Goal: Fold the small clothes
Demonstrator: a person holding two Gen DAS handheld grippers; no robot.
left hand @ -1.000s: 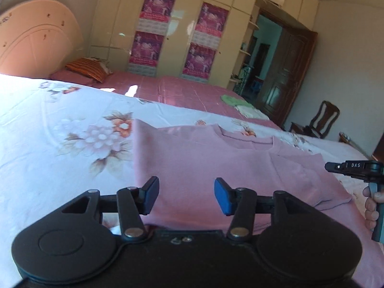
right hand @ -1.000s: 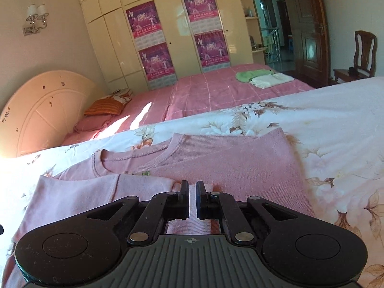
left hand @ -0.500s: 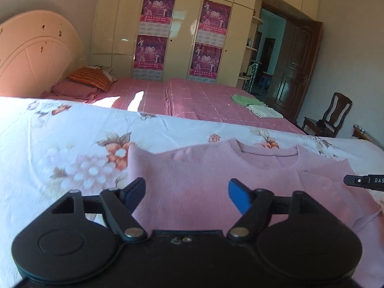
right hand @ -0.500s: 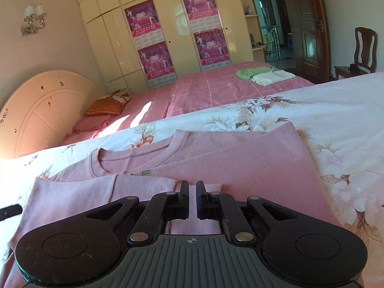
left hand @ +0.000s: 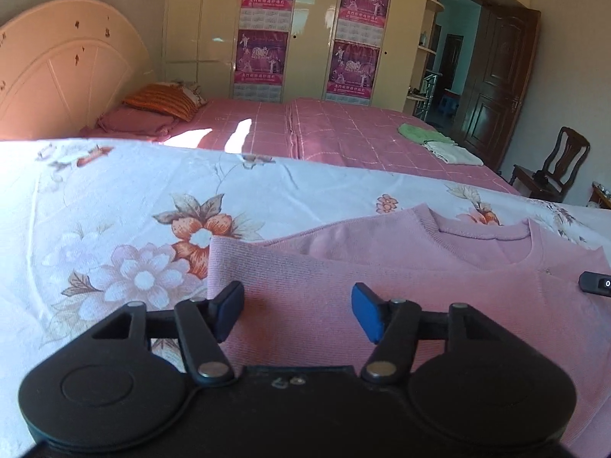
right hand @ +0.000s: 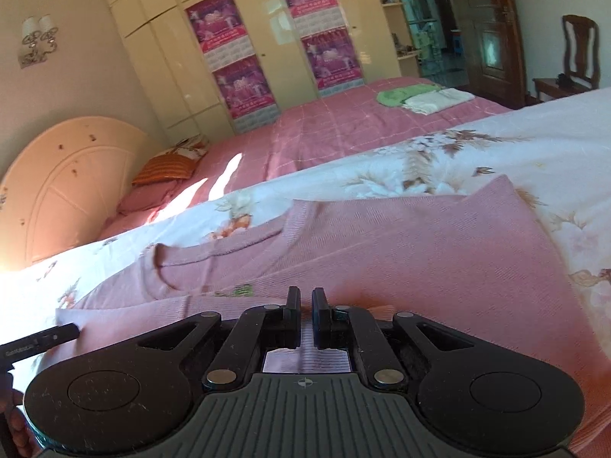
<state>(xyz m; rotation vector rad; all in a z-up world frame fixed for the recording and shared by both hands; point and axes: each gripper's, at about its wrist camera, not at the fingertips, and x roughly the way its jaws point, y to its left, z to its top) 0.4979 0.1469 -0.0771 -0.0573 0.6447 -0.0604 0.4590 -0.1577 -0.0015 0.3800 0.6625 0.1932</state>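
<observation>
Left wrist view: the left gripper [left hand: 297, 311] fills the bottom of the frame and hides the near hem of the pink sweater [left hand: 401, 297], whose left edge ends just beside the left pad with bare floral bedsheet [left hand: 114, 206] stretching to the left; the jaws stand apart and are closing, over the fabric without pressing it, and the sweater runs off the right edge. In the right wrist view the right gripper [right hand: 304, 315] has its jaws nearly together, but whether they pinch the cloth is unclear.
</observation>
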